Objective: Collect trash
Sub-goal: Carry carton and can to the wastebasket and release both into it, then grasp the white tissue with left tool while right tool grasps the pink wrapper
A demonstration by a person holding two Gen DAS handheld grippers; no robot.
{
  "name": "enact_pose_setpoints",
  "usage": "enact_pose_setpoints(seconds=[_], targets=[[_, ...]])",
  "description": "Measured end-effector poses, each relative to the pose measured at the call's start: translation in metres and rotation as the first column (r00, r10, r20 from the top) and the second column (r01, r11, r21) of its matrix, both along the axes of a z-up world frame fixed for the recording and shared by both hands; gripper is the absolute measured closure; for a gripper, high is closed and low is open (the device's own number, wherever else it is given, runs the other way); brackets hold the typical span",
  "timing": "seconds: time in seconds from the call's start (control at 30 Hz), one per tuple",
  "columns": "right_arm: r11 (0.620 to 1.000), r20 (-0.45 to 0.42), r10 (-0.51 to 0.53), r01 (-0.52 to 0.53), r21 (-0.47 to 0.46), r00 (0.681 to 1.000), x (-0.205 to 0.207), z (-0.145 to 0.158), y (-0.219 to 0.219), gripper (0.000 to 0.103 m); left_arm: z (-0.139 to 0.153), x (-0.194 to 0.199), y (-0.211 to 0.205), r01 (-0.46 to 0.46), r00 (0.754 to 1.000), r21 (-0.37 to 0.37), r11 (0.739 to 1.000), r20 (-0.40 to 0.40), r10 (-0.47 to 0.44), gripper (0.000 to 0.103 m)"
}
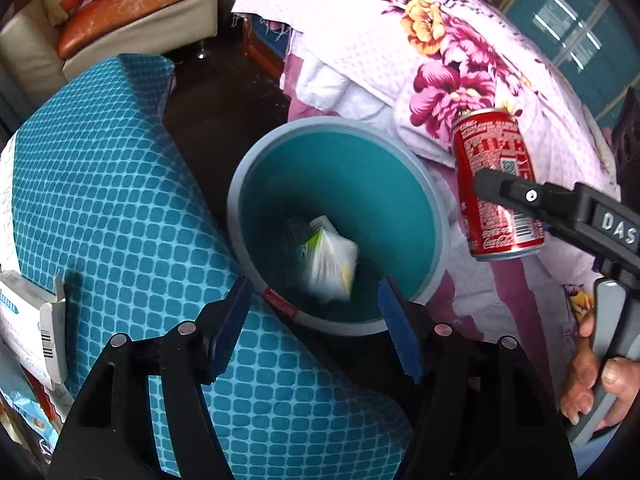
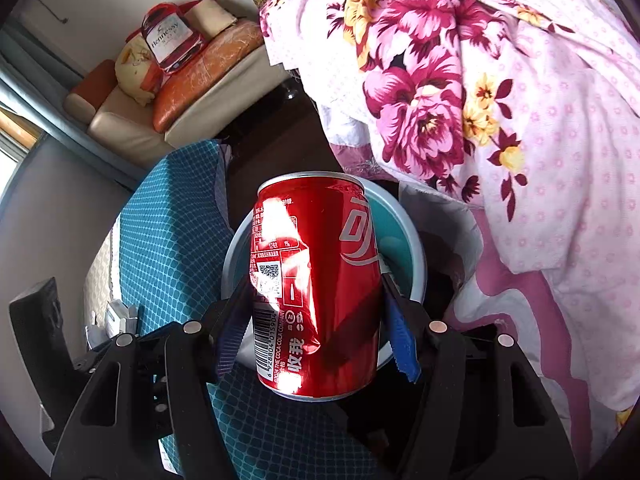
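Observation:
A blue-grey trash bin (image 1: 434, 216) with a teal inside stands on the floor between a teal cushion and a bed. A crumpled white and green wrapper (image 1: 330, 264) shows blurred inside it. My left gripper (image 1: 314, 322) is open and empty, just above the bin's near rim. My right gripper (image 2: 314, 320) is shut on a dented red Coca-Cola can (image 2: 316, 284) and holds it upright over the bin (image 2: 416, 248). The can (image 1: 498, 184) and right gripper also show in the left wrist view, right of the bin.
A teal checked cushion (image 1: 116, 200) lies left of the bin, with white cartons (image 1: 28, 320) at its left edge. A floral pink bedspread (image 1: 460, 52) hangs at the right. A sofa (image 1: 132, 12) with orange cushions stands at the back, with a Hennessy bag (image 2: 172, 38) on it.

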State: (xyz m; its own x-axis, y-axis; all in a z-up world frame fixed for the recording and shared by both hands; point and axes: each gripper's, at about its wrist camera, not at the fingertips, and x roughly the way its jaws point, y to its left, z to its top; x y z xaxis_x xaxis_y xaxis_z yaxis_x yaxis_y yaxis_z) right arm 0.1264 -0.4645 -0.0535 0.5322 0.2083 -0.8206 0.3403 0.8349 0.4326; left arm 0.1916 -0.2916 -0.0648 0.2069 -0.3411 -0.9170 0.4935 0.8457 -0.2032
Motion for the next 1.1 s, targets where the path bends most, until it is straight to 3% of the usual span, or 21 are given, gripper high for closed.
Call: enact_pose_setpoints(seconds=[0.17,0.27,0.3,0.53,0.6,0.97,1.1], targets=[[1.000,-0.005,0.018,-0.018,-0.006,1.000,0.004,0.000,0.010,0.044,0.010,-0.004,0.022,-0.025,1.000,-0.038,0.999,-0.001,0.025,0.036],[0.999,-0.014,0.028,-0.029,-0.017,1.000,0.007,0.000,0.017,0.044,0.015,-0.007,0.037,-0.049,0.999,-0.049,0.998,0.011,0.049,0.018],[0.999,-0.017,0.030,-0.030,-0.018,0.999,0.008,-0.001,0.019,0.044,0.018,-0.009,0.042,-0.061,0.998,-0.058,0.996,0.021,0.062,0.017],[0.997,-0.055,0.073,-0.075,-0.033,0.996,0.016,-0.002,0.040,0.042,0.030,-0.012,0.067,-0.098,0.994,-0.089,0.991,0.028,0.101,0.014],[0.996,-0.060,0.080,-0.082,-0.035,0.995,0.016,-0.001,0.046,0.028,0.032,-0.014,0.074,-0.108,0.993,-0.094,0.990,0.030,0.111,0.014],[0.993,-0.052,0.112,-0.113,-0.023,0.992,0.007,0.012,0.079,0.018,0.042,-0.032,0.117,-0.157,0.986,-0.106,0.982,0.032,0.161,0.013],[0.985,-0.037,0.156,-0.158,-0.063,0.987,0.002,0.022,0.099,0.018,0.047,-0.042,0.136,-0.177,0.983,-0.109,0.978,0.038,0.182,0.013]])
